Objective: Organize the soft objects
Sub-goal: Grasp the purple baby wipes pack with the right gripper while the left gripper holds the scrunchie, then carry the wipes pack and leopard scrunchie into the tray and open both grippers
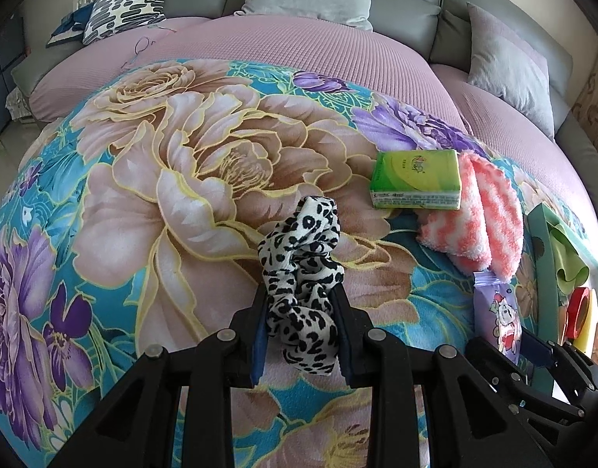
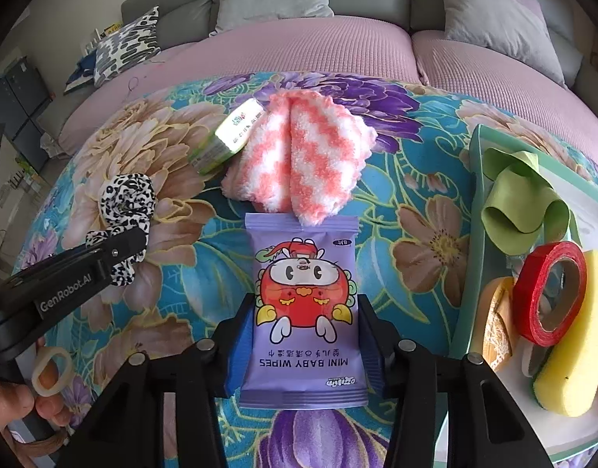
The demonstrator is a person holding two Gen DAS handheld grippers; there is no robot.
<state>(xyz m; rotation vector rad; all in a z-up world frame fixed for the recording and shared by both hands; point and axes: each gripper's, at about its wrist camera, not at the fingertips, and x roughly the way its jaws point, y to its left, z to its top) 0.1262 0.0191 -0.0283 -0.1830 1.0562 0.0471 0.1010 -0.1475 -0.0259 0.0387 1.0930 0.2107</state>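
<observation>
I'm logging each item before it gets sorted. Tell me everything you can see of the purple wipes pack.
The purple wipes pack is a flat, glossy plastic sachet with crimped seams at both ends, printed with a red cartoon creature and the words MINI BABY WIPES, upside down to the right wrist camera. It sits between the fingers of the right gripper, which close on its two long edges. Its far seam reaches the pink-and-white fluffy cloth. Beneath it is the floral blanket; whether it rests there or is lifted, I cannot tell.

Floral blanket (image 2: pixel 396 179) mid-frame carries tissue pack (image 2: pixel 225 138), pink-white sock (image 2: pixel 299 156), purple wipes pack (image 2: pixel 305 304), green tray (image 2: pixel 474 202) at right edge.
</observation>
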